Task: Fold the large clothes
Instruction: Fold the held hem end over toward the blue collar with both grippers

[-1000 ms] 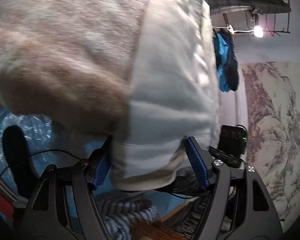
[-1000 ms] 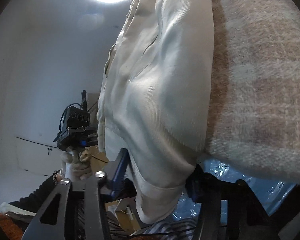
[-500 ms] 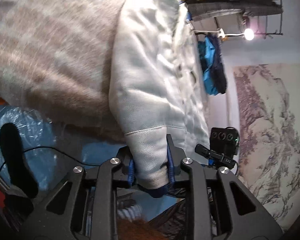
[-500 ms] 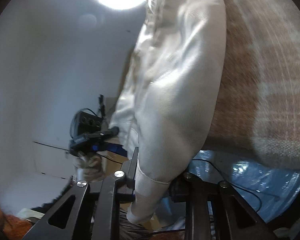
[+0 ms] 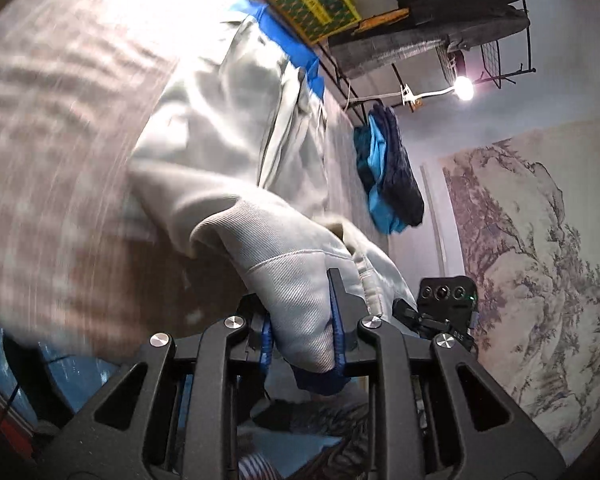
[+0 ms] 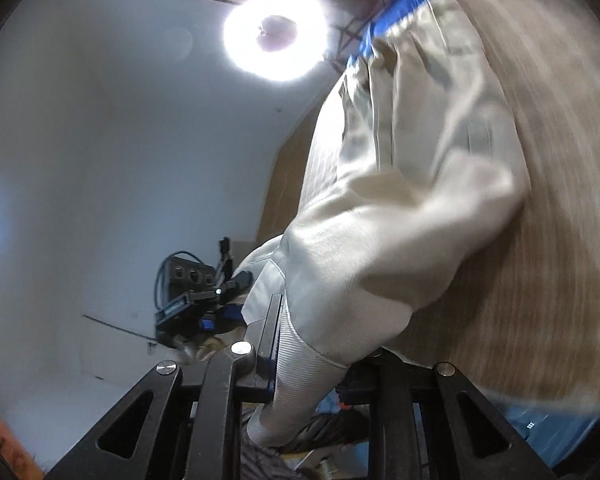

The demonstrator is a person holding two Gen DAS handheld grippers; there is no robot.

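Note:
A cream-white garment (image 5: 228, 168) lies stretched over a brown plaid blanket (image 5: 60, 120), its far end near a strip of blue tape (image 5: 284, 40). My left gripper (image 5: 300, 320) is shut on a bunched near end of the cloth, which bulges between the blue pads and is lifted off the blanket. My right gripper (image 6: 312, 356) is shut on the garment's (image 6: 400, 220) ribbed edge, which hangs down past the fingers; its right finger is hidden by cloth. Each wrist view shows the other gripper: the right gripper (image 5: 444, 308) and the left gripper (image 6: 196, 300).
A wire rack with folded clothes (image 5: 440, 0) and a yellow-green box (image 5: 312, 0) stands beyond the blanket. Blue garments (image 5: 392, 176) hang below a lamp (image 5: 464, 88). A landscape hanging (image 5: 520, 260) covers the wall. A ring light (image 6: 276, 36) glares overhead. Striped cloth (image 5: 256, 468) lies below.
Both grippers closed on the garment's near ends and rose, lifting the cloth off the blanket. The far end of the garment and the room behind it have come into view.

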